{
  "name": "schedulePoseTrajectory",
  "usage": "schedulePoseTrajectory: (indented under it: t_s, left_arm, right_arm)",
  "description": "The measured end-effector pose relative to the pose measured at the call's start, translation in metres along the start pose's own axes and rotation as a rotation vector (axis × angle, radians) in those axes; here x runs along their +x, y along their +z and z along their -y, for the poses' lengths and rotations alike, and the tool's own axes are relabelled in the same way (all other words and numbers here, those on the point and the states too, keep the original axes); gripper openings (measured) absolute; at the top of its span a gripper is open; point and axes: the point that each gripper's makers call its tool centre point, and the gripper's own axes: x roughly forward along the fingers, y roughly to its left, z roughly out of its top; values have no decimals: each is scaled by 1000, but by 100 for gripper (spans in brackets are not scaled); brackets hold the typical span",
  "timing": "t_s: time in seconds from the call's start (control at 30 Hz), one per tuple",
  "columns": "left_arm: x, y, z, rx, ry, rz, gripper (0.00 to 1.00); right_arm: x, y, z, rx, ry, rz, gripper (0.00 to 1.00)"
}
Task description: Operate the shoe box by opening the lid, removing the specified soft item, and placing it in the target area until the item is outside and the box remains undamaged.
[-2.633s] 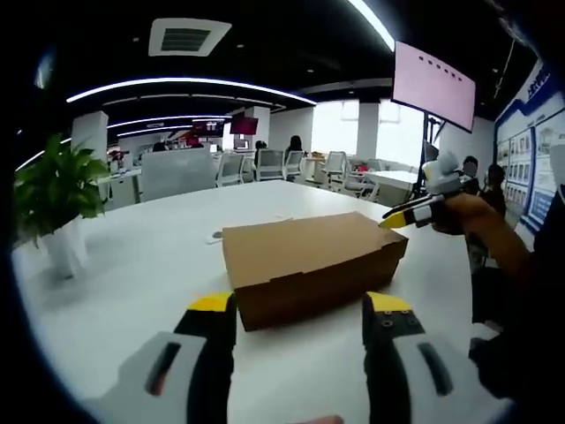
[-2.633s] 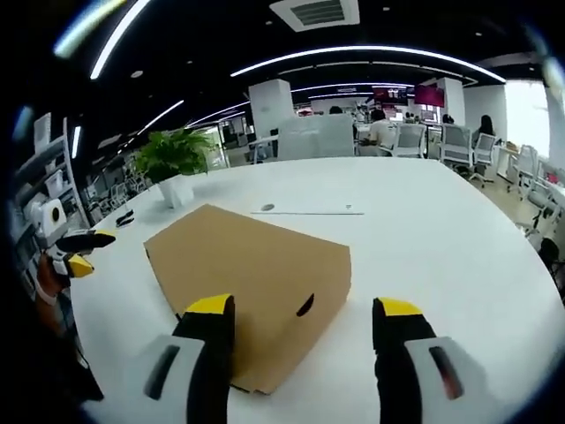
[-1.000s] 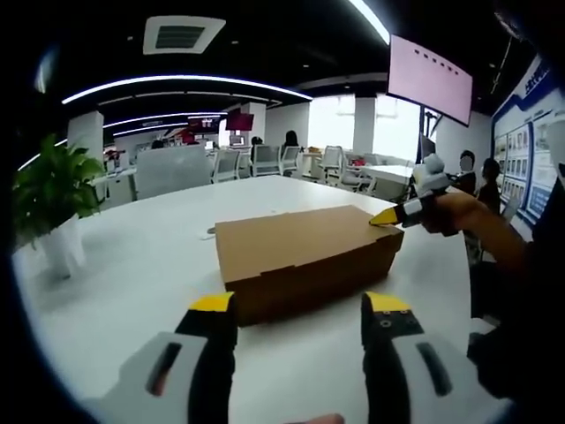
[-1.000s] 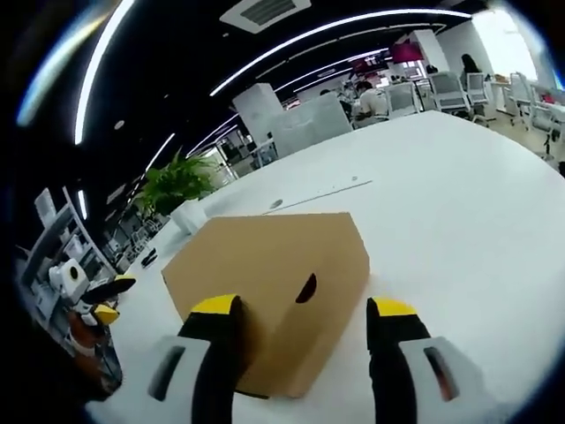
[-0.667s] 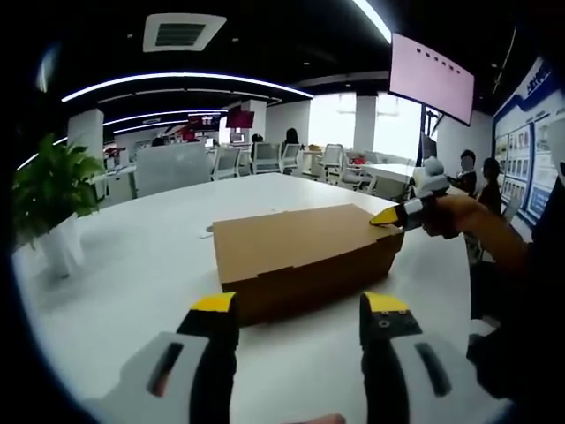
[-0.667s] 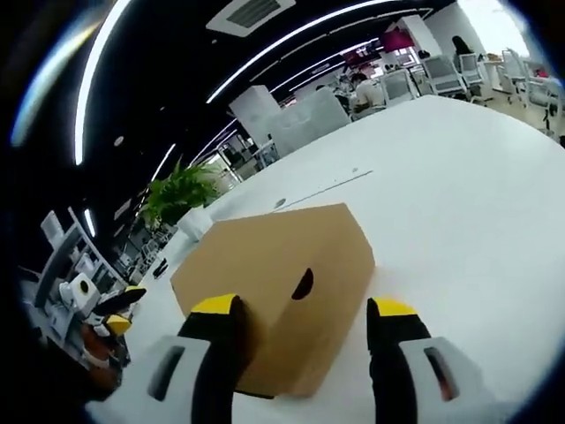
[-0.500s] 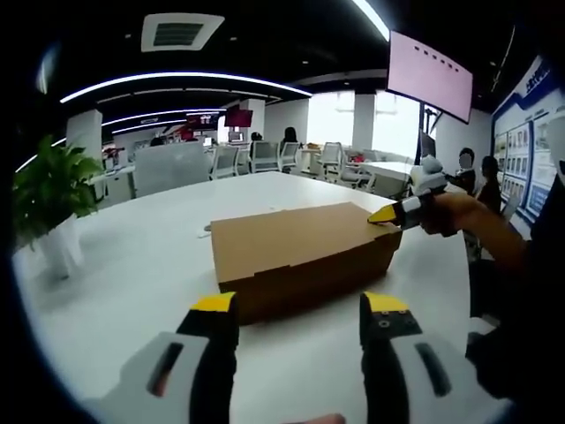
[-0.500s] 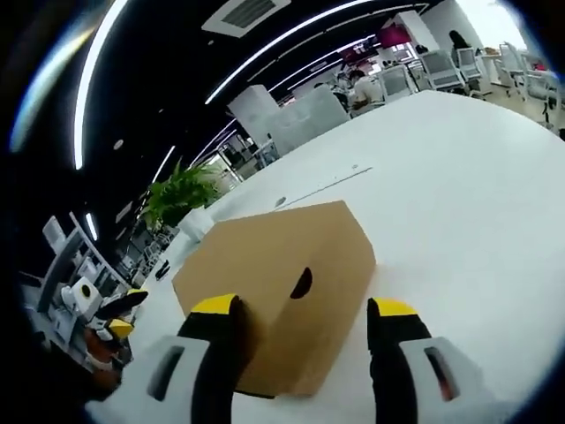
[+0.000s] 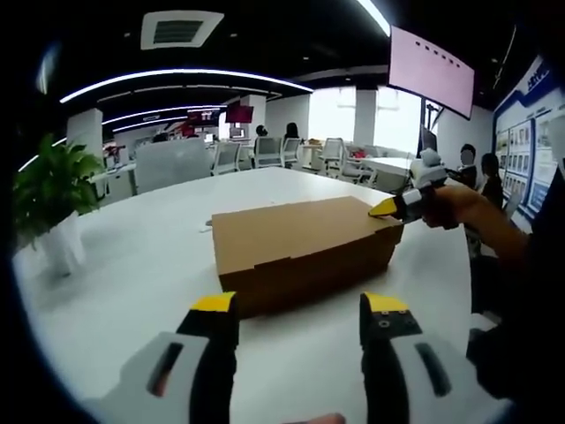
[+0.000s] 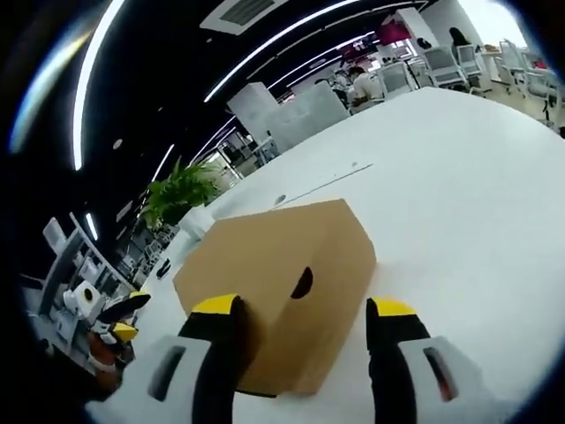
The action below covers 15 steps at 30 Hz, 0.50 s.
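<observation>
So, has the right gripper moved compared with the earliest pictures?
Yes. In the left gripper view the right gripper has come down and in from beside the shoe box, its tip now at the lid's far corner.

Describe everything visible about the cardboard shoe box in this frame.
The shoe box is plain brown cardboard, long and low, lid closed, lying flat on the white table. Its short end has a dark oval finger hole. The right gripper is open, straddling that end, one yellow-tipped jaw against the box's corner. The left gripper is open, just short of the long side.

white table [image 9: 132, 265], potted plant [image 9: 53, 199]; pink wall screen [image 9: 431, 71]
</observation>
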Motion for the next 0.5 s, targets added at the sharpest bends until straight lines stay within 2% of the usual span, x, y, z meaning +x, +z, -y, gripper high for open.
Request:
schedulePoseTrajectory:
  t_s: [0.17,0.3,0.5]
  left_arm:
    - [0,0,0,5,6,1,56]
    - [-3,4,3,12,10,11,56]
    - [-2,5,4,12,14,16,56]
  right_arm:
    - [1,-5,-9,11,13,-11,58]
    - [1,-2,-3,24,20,-19,58]
    - [2,-8,-8,72,51,-35,57]
